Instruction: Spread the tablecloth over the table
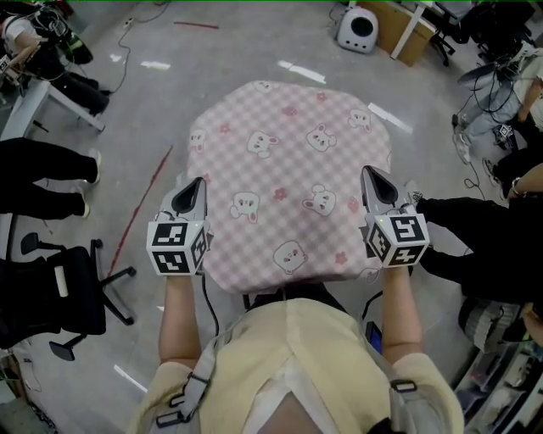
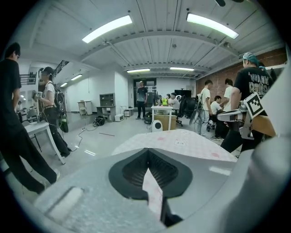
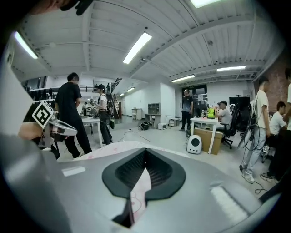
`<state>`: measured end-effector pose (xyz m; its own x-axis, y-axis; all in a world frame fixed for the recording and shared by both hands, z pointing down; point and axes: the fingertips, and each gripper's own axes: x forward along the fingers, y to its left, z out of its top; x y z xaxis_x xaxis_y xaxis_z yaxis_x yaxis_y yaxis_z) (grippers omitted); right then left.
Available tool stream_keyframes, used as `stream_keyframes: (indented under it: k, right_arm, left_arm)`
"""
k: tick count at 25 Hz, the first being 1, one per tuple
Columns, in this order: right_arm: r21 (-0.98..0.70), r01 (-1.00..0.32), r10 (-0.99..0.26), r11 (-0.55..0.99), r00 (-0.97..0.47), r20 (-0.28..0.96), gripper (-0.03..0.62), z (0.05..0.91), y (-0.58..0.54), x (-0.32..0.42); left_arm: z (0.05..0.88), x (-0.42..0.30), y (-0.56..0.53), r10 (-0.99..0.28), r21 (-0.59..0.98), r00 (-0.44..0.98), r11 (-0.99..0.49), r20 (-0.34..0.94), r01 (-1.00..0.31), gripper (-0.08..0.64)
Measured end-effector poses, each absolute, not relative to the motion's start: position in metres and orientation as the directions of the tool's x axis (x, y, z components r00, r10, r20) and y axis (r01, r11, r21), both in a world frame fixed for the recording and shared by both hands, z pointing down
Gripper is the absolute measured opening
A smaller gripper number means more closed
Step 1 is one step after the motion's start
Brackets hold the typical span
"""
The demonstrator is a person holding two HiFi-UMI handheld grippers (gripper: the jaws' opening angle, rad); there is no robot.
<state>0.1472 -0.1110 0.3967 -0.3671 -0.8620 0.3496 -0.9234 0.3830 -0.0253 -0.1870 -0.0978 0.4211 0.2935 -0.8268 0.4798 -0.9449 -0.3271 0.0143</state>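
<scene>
A pink checked tablecloth printed with small white animals lies stretched over the table in the head view. My left gripper is shut on its near-left edge, and a strip of the cloth shows pinched between the jaws. My right gripper is shut on the near-right edge, with the cloth caught between its jaws too. The cloth's near edge hangs just in front of my body. The table itself is hidden under the cloth.
A black office chair stands at the left. A person's dark legs are at the left, another person's dark sleeve at the right. A white round device and a cardboard box sit on the floor beyond the table.
</scene>
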Motion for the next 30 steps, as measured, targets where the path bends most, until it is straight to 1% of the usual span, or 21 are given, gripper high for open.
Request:
stream_keyframes:
  k: [9,15,22,30]
  right_arm:
    - [-0.099,-0.917,-0.835,0.386,-0.393,0.385,0.004,0.413,-0.081,0.139]
    - [-0.139,-0.922,-0.823,0.362,-0.386,0.417,0.003,0.423,-0.072,0.148]
    - [-0.138,-0.922,-0.823,0.361,-0.385,0.418,0.003,0.428,-0.063,0.142]
    - [-0.143,-0.918,-0.823,0.369,-0.394,0.409,0.003,0.424,-0.060,0.135]
  left_arm:
    - [0.439,-0.182,-0.054,-0.809,0.104,0.305,-0.294,0.503,-0.950,0.003]
    - [0.438,-0.180,-0.048,-0.806,0.119,0.298,-0.277,0.512,-0.954,0.003]
    - [0.443,-0.177,-0.043,-0.798,0.138,0.309,-0.278,0.518,-0.951,0.003]
    - [0.428,-0.165,-0.046,-0.811,0.168,0.353,-0.311,0.466,-0.936,0.006]
